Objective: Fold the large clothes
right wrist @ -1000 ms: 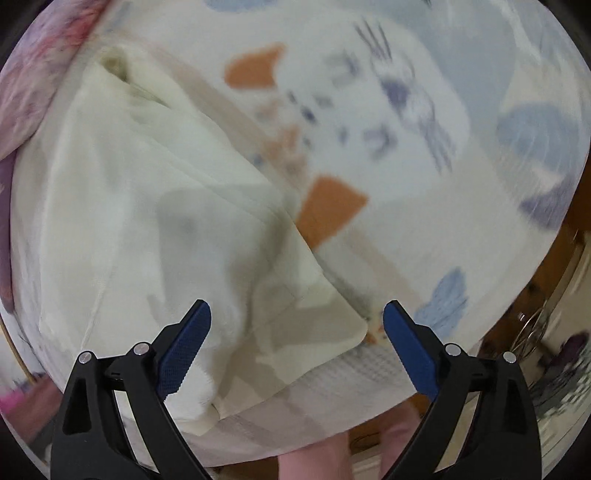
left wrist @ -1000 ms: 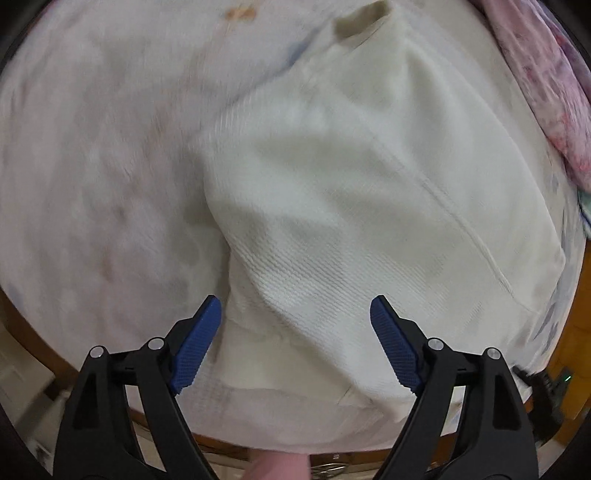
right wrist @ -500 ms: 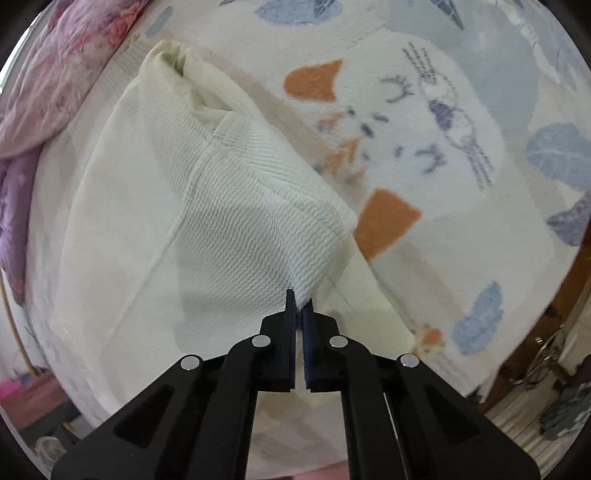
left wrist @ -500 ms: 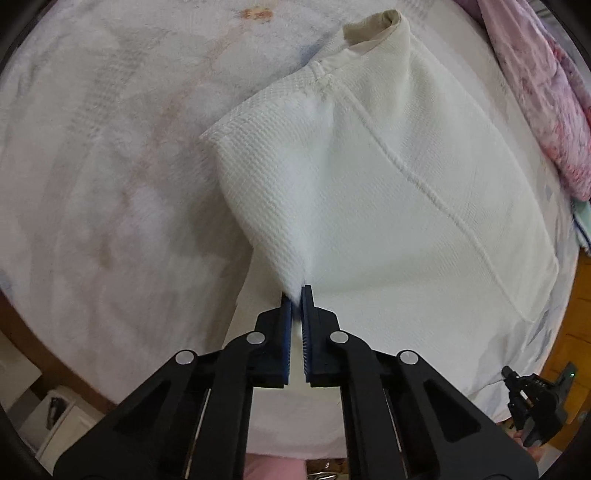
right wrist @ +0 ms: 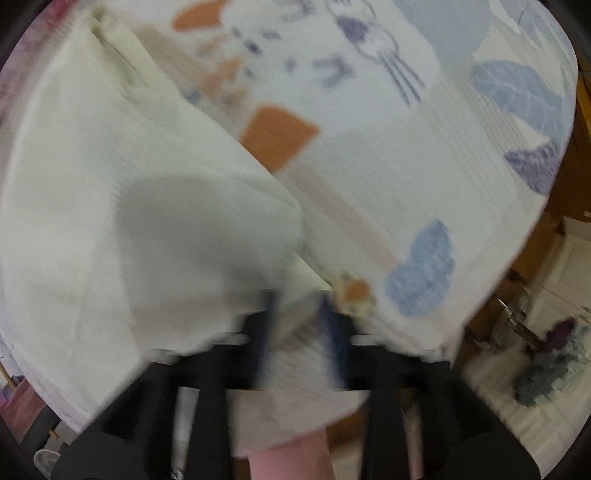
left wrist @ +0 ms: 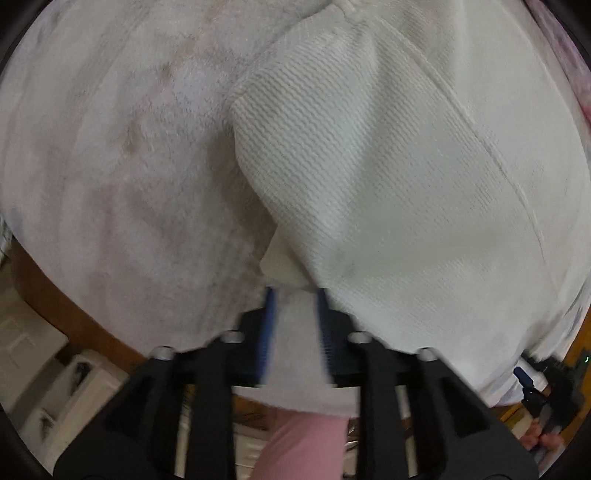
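Change: both my grippers parted since half a second ago, released fold.
Left gripper [left wrist: 293,291]: narrowly parted, empty.
Right gripper [right wrist: 297,295]: same.
Garment [left wrist: 388,177]: cream, folded on bedspread [right wrist: 388,155].

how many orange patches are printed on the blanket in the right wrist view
3. One orange patch at the top edge, a large one beside the cream garment, a small one near the right gripper. The garment may hide more.

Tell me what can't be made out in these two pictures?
- Right view: motion blur smears the right gripper and garment; contact unclear.
- Left view: the garment's top is cut off by the edge.
- Left view: the left gripper's fingertips are blurred.
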{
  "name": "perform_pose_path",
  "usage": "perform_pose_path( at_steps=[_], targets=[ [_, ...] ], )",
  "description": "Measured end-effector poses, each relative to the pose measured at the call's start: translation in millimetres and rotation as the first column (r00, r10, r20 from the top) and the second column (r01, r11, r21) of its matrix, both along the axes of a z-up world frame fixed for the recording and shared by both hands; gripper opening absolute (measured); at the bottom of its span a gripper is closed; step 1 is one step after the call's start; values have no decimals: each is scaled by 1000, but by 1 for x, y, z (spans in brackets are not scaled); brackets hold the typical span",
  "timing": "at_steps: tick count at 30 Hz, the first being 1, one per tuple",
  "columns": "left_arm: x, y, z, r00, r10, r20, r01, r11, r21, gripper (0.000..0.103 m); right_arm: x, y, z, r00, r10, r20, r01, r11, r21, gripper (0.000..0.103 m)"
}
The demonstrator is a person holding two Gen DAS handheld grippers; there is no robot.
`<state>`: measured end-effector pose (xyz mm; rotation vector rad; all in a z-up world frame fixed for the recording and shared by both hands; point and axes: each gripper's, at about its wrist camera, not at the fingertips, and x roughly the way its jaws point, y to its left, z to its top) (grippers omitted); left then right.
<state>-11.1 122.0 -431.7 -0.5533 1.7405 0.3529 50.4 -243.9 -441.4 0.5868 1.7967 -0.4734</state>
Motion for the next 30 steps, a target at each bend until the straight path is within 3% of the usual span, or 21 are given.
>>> perform_pose_path(
  at_steps=[3, 5, 7, 8, 9, 10, 11, 13, 16, 17, 19, 20, 21, 22, 23, 25, 26, 27, 28, 29, 30],
  targets=[
    [10, -1, 34, 992, -100, 71, 95, 993, 70, 45, -14, -5, 30, 995, 20, 93, -17, 999, -29, 63],
    [22, -3, 60, 978, -161, 130, 145, 982, 124, 45, -10, 1, 57, 981, 60, 183, -48, 996, -72, 63],
    [41, -3, 76, 953, -206, 223, 180, 975, 133, 44, 2, 10, 84, 945, 109, 307, -83, 992, -98, 63],
    [54, -5, 81, 934, -228, 277, 200, 972, 125, 40, 16, 19, 98, 914, 145, 379, -115, 988, -99, 54],
    [65, -7, 81, 923, -246, 297, 217, 968, 125, 19, 27, 26, 104, 894, 172, 413, -143, 985, -99, 38],
    [84, -10, 79, 915, -268, 302, 240, 962, 129, 0, 42, 36, 107, 879, 209, 428, -187, 978, -94, 31],
    [103, -12, 75, 908, -272, 318, 246, 962, 119, 0, 61, 52, 104, 860, 250, 444, -246, 967, -69, 25],
    [138, -12, 66, 887, -271, 373, 243, 962, 122, 0, 96, 91, 95, 818, 326, 475, -360, 933, -22, 24],
    [186, -7, 47, 873, -312, 375, 251, 947, 202, 0, 137, 135, 75, 756, 442, 483, -516, 856, 24, 24],
    [202, -7, 32, 880, -326, 346, 261, 940, 222, 0, 146, 159, 62, 740, 485, 466, -564, 825, 37, 24],
    [208, -10, 1, 901, -307, 306, 257, 947, 193, 3, 158, 192, 30, 715, 566, 409, -643, 762, 70, 23],
    [210, -7, 0, 899, -297, 322, 245, 950, 194, 3, 162, 204, 14, 688, 638, 346, -683, 730, 13, 19],
    [211, -5, 2, 900, -294, 322, 245, 952, 185, 3, 164, 205, 9, 687, 648, 329, -687, 726, 6, 13],
    [210, -1, 8, 901, -293, 321, 245, 952, 183, 3, 167, 189, 8, 728, 602, 329, -645, 764, 27, 6],
    [208, 2, 16, 897, -310, 315, 246, 942, 227, 3, 168, 173, 11, 759, 568, 318, -606, 795, 25, 0],
    [207, 7, 19, 890, -331, 314, 266, 936, 230, 2, 165, 120, 23, 807, 498, 319, -519, 855, -22, 0],
    [205, 10, 15, 894, -327, 305, 270, 938, 217, 2, 163, 100, 23, 823, 471, 318, -487, 873, -31, 0],
    [206, 11, 12, 895, -328, 302, 273, 939, 211, 2, 161, 82, 20, 838, 472, 276, -463, 881, -99, 0],
    [205, 10, 9, 892, -338, 300, 282, 935, 215, 2, 157, 63, 12, 853, 439, 283, -435, 897, -78, 0],
    [206, 7, 6, 892, -345, 292, 287, 931, 224, 2, 154, 46, 0, 884, 350, 310, -375, 927, 22, 0],
    [208, 4, 5, 896, -347, 278, 285, 928, 241, 2, 153, 39, -5, 900, 303, 313, -337, 939, 62, 0]
  ],
)
